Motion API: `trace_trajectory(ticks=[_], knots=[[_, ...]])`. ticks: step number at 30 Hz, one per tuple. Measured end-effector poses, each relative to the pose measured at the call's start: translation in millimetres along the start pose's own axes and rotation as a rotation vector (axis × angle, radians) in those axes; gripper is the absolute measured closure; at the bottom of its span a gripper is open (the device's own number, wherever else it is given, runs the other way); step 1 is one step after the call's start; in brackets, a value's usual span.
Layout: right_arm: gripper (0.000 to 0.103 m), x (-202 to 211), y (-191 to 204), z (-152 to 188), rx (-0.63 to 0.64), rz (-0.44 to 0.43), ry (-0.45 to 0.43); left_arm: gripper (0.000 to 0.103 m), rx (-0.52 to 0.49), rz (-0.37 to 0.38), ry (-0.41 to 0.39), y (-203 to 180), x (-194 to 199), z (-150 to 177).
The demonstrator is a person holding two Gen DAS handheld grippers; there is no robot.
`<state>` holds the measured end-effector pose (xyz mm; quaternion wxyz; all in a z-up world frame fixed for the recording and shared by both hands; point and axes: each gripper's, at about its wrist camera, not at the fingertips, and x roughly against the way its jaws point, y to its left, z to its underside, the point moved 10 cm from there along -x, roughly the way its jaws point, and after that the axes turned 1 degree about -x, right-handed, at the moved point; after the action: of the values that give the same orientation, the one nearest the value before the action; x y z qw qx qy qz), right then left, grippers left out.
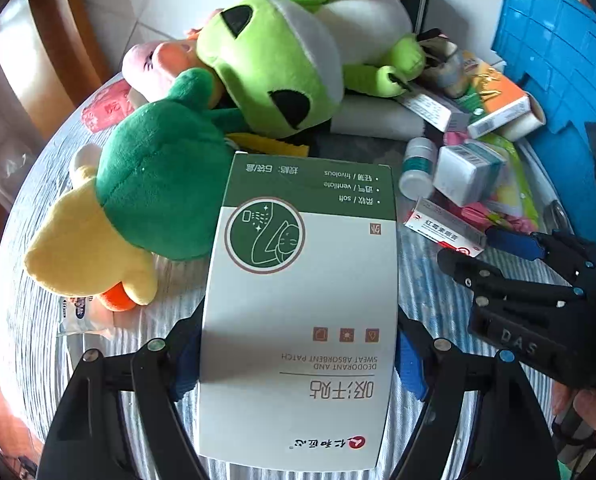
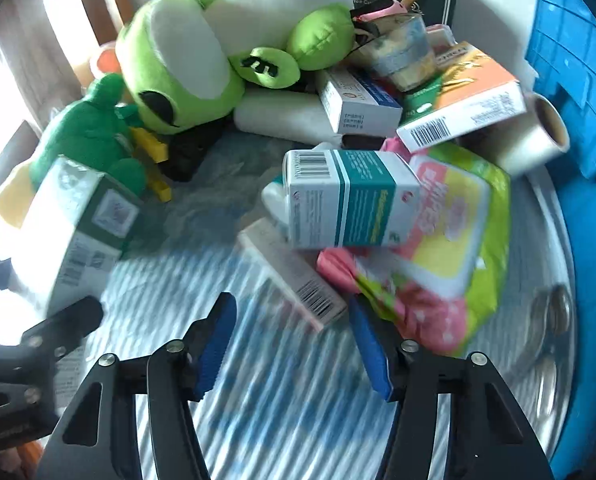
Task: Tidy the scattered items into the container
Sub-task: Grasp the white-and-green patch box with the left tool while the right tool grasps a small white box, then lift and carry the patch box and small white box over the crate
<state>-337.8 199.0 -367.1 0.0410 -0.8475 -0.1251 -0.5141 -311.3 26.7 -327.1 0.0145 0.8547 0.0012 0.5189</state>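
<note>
My left gripper (image 1: 298, 364) is shut on a white and green patch box (image 1: 302, 300), its blue pads pressing on the box's two long sides above the striped cloth. The same box (image 2: 77, 232) shows at the left of the right wrist view. My right gripper (image 2: 293, 344) is open, and only cloth lies between its blue pads. Just ahead of it lie a narrow pink-white carton (image 2: 289, 276) and a teal-white carton (image 2: 350, 200). The blue plastic container (image 1: 558, 60) stands at the right edge. The right gripper (image 1: 510, 256) also shows at the right of the left wrist view.
A light-green plush (image 1: 281, 60), a dark-green and yellow plush (image 1: 145, 200) and a pink plush (image 1: 153, 64) crowd the back left. More cartons, an orange box (image 2: 466, 96), a wipes pack (image 2: 458, 224), a paper roll (image 2: 538, 136) and a small bottle (image 1: 418, 168) lie near the container.
</note>
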Motion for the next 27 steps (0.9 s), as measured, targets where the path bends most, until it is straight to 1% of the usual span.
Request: trace_trajectory(ticks=[1, 2, 3, 4, 6, 11, 13, 17, 24, 27], knots=[[0.045, -7, 0, -1, 0.009, -0.001, 0.008, 0.026, 0.003, -0.004, 0.002, 0, -3, -1], [0.056, -12, 1, -1, 0.017, 0.004, 0.021, 0.026, 0.004, -0.008, 0.004, 0, -6, -3], [0.071, -15, 2, -1, 0.033, 0.023, 0.026, 0.026, 0.005, -0.012, 0.007, 0, -9, -4], [0.078, -14, 3, -2, 0.049, 0.041, 0.025, 0.026, 0.005, -0.015, 0.009, 0, -12, -5], [0.084, -11, 8, 2, 0.034, 0.007, 0.046, 0.026, 0.002, -0.029, -0.003, 1, -14, -6], [0.085, -7, 10, 7, 0.036, -0.001, 0.051, 0.026, -0.005, -0.031, -0.009, -3, -13, -11], [0.086, -1, 9, 5, 0.034, 0.018, 0.039, 0.026, -0.004, -0.027, -0.01, -3, -10, -11], [0.086, 33, 13, -5, 0.016, -0.001, -0.033, 0.026, -0.005, -0.023, -0.051, -3, 9, -16], [0.086, 126, 19, -28, 0.001, -0.016, -0.216, 0.026, -0.004, 0.001, -0.188, -8, 68, -45], [0.086, 153, 21, -56, 0.01, 0.005, -0.293, 0.026, -0.015, 0.02, -0.251, -9, 95, -58]])
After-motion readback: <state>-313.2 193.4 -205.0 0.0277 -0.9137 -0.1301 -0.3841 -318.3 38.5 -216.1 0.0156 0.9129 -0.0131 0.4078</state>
